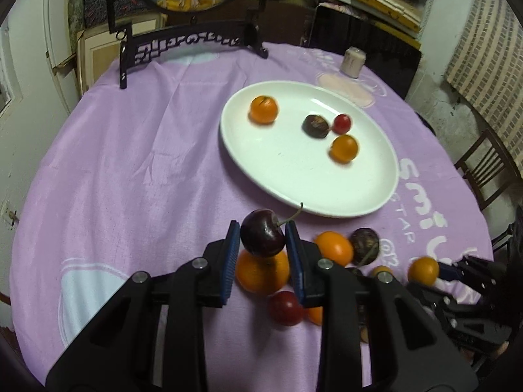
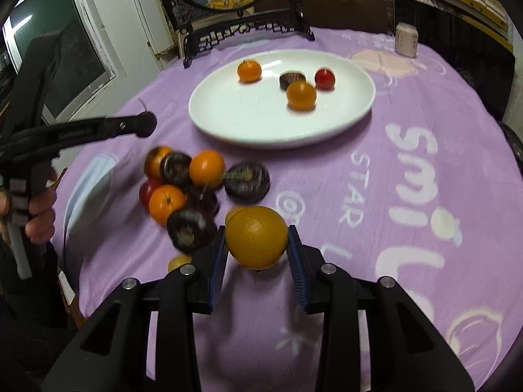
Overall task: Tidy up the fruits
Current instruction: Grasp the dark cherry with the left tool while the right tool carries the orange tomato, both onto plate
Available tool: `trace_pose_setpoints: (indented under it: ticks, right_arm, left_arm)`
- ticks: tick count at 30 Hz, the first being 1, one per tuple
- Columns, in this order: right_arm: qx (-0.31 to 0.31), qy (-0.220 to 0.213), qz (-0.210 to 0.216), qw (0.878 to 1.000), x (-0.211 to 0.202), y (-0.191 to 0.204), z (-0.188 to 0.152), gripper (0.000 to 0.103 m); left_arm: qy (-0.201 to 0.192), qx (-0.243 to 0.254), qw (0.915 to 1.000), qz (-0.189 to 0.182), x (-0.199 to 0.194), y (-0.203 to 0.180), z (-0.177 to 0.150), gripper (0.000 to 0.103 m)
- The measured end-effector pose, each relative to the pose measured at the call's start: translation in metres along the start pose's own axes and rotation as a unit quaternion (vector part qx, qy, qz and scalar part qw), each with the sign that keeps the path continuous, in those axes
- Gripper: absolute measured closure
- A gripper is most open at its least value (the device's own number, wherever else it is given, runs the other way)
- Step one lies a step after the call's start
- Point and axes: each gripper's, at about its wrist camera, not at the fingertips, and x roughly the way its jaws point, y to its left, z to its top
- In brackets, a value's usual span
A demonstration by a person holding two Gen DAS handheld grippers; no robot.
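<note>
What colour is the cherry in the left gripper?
Dark red, nearly black, cherry with a green stem; clearest in the left wrist view.

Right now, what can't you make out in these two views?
- Left wrist view: fruit pile partly hidden behind the left gripper, which holds the cherry; count unclear.
- Left wrist view: right gripper dark and crowded at the right edge.
- Right wrist view: pile motion-blurred; dark fruits not identifiable.
- Right wrist view: table under the orange blocked by the right gripper.
- Both views: jar label too small.
</note>
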Motion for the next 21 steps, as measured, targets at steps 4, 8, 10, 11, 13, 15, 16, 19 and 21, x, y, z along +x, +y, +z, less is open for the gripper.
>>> trace_pose_setpoints:
  ticks: [4, 8, 10, 11, 13, 15, 16, 19, 21]
  right_arm:
    - [-0.014, -0.013, -0.015, 1.000, -0.002, 0.002, 0.021, 0.067]
    - [-0.023, -0.026, -0.032, 0.999, 0.002, -0.004, 0.065, 0.067]
    - [-0.019, -0.028, -0.045, 0.998, 0.015, -0.014, 0.097, 0.067]
    - [-0.017, -0.030, -0.054, 0.998, 0.023, -0.019, 0.111, 0.067]
    - [-0.005, -0.029, -0.082, 0.996, 0.045, -0.037, 0.136, 0.067]
    - [0.015, -0.029, -0.104, 0.994, 0.063, -0.055, 0.147, 0.067]
    - [0.026, -0.030, -0.104, 0.994, 0.069, -0.062, 0.147, 0.067]
    - [0.039, -0.019, -0.087, 0.995, 0.078, -0.075, 0.143, 0.067]
    - [0.035, -0.016, -0.089, 0.995, 0.082, -0.075, 0.145, 0.067]
  left_arm:
    - [-0.009, 0.017, 0.9998, 0.001, -0.005, -0.012, 0.014, 0.074]
    - [-0.019, 0.029, 0.9994, 0.007, 0.001, -0.023, 0.050, 0.074]
    - [-0.017, 0.025, 0.9994, 0.015, 0.016, -0.029, 0.076, 0.074]
    - [-0.014, 0.022, 0.9996, 0.014, 0.024, -0.031, 0.087, 0.074]
    - [-0.003, 0.011, 0.9999, 0.010, 0.046, -0.035, 0.108, 0.074]
    - [0.003, -0.004, 0.9999, 0.010, 0.064, -0.035, 0.117, 0.074]
    - [0.006, -0.012, 0.9999, 0.005, 0.073, -0.034, 0.119, 0.074]
    - [0.013, -0.011, 0.9999, 0.001, 0.091, -0.032, 0.116, 0.074]
    - [0.025, -0.010, 0.9996, 0.001, 0.100, -0.032, 0.117, 0.074]
